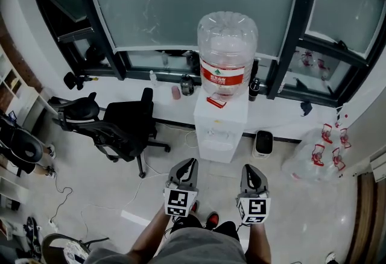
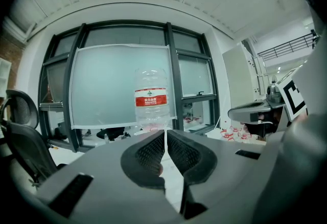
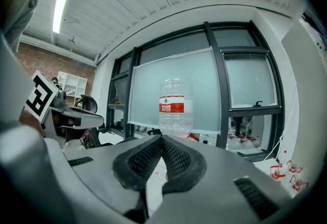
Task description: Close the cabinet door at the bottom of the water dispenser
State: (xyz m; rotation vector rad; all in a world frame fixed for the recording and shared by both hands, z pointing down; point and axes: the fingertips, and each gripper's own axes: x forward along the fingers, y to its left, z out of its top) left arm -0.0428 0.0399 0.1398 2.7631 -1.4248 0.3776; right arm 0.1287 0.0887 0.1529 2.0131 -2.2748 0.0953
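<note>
The water dispenser, a white cabinet, stands on the floor against the window ledge, directly ahead of the person, with a large clear water bottle bearing a red label upended on top. The head view looks down on the unit so steeply that its lower front is foreshortened; whether the cabinet door at the bottom is open or closed cannot be made out. The left hand-held gripper and the right hand-held gripper are held side by side over the floor, both aimed at the dispenser and both apart from it. In its own view the left hand-held gripper has its jaws together with nothing between them, and the bottle lies just above the tips. The right hand-held gripper likewise has its jaws together and empty, with the bottle in line beyond. A black office chair stands left of the dispenser, near it but not touching. A small white box-shaped unit sits on the floor just beside the dispenser's right.
</note>
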